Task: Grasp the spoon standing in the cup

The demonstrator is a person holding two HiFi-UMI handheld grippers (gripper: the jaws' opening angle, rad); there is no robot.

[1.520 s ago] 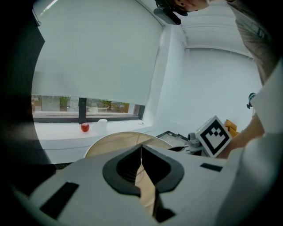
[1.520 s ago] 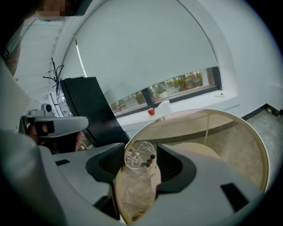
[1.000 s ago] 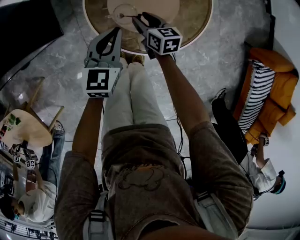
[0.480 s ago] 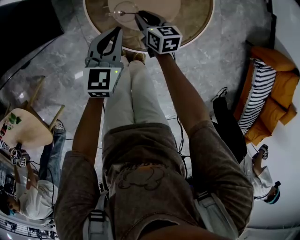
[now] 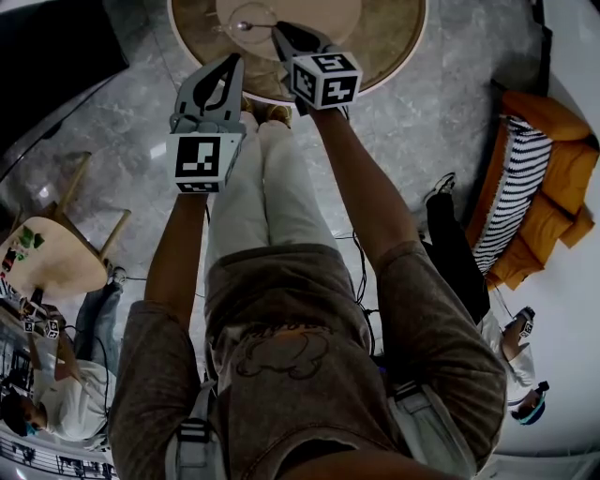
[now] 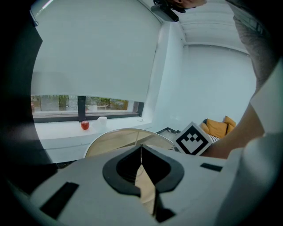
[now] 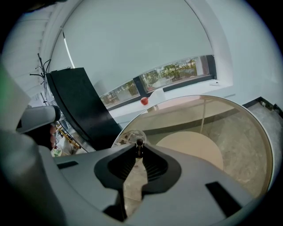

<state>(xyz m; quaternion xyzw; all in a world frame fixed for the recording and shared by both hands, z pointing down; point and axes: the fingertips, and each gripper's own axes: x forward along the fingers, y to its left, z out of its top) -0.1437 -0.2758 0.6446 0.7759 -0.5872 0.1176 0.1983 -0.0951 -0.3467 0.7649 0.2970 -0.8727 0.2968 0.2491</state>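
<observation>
A clear glass cup (image 7: pixel 131 137) stands on the round wooden table (image 7: pixel 241 132), with the spoon (image 7: pixel 139 143) upright in it. My right gripper (image 7: pixel 139 149) is closing its jaws, and the spoon's dark handle end sits pinched between the tips. From the head view the right gripper (image 5: pixel 278 30) reaches over the table edge to the cup (image 5: pixel 251 17). Beside it and nearer the body my left gripper (image 5: pixel 231 64) hangs short of the table, jaws together and empty; in its own view the left gripper (image 6: pixel 141 149) shows only a thin seam.
A pale round mat (image 7: pixel 191 146) lies mid-table right of the cup. A red apple (image 7: pixel 144 101) sits on the window sill behind. A black panel (image 7: pixel 79 106) stands to the left. An orange sofa (image 5: pixel 553 187) and other people (image 5: pixel 56 403) are on the floor around.
The right gripper's jaws have narrowed around the spoon's handle at the cup. The left gripper has stayed in place. People in the background have shifted.
</observation>
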